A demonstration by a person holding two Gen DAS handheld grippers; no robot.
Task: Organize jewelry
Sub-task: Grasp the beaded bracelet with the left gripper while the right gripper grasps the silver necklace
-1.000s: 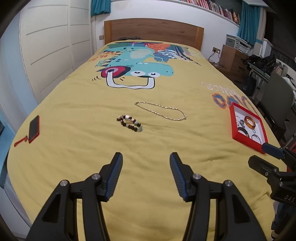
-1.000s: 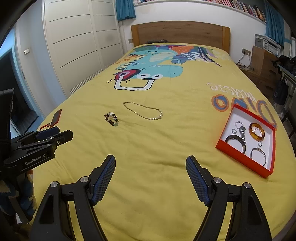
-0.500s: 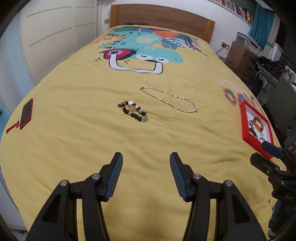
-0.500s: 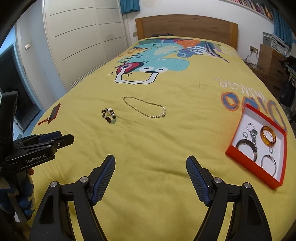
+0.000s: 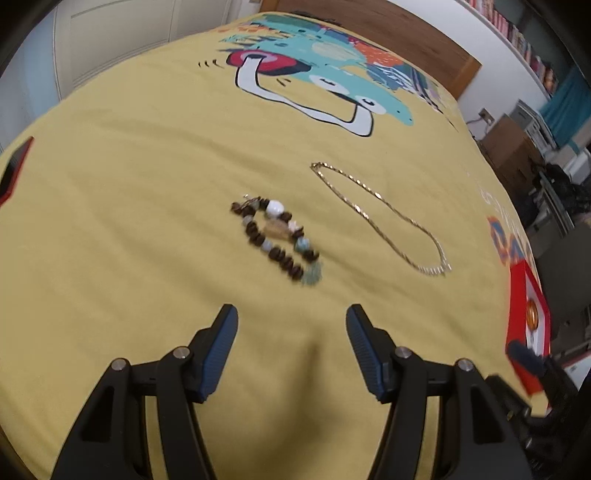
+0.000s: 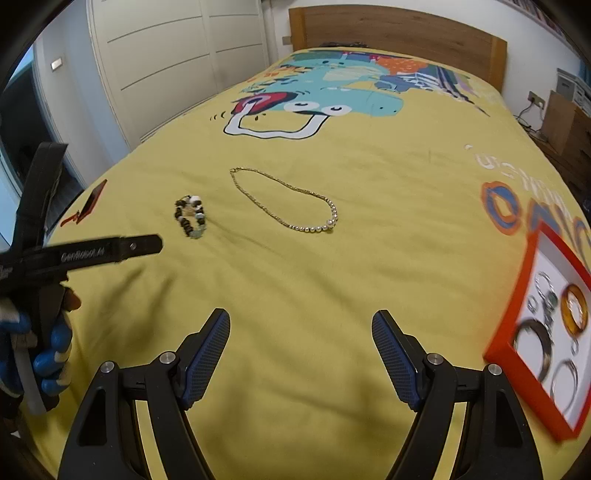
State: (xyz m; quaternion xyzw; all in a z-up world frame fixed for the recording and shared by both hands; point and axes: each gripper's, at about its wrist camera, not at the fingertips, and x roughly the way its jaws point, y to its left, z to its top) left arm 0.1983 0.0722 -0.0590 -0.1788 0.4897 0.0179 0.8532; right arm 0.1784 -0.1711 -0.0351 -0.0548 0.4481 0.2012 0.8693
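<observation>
Beaded bracelet (image 5: 275, 238) on the bed (image 5: 129, 206), left gripper (image 5: 291, 341) closing in.
Bracelet now lies nearer, at twelve o'clock of its fingers (image 5: 221, 341), which just spread wider, empty; necklace (image 5: 384, 218) at one o'clock; right gripper (image 6: 301, 350) wide, empty; a pickup seems next.

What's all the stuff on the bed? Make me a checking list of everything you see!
Surface: yellow bedspread with a cartoon dinosaur print, a little wrinkled.
Job's things: beaded bracelet and gold chain necklace lie apart on the spread; red tray at the bed's right edge holds bangles and rings.
Clutter: red phone near the left edge.
Grippers: left gripper open, jaws have just been opening, nothing between them, bracelet just ahead; right gripper open, empty.
Cables: a red cord at the phone; wall-socket cable by the bed.
Surroundings: wooden headboard, white wardrobe doors, cardboard box.
</observation>
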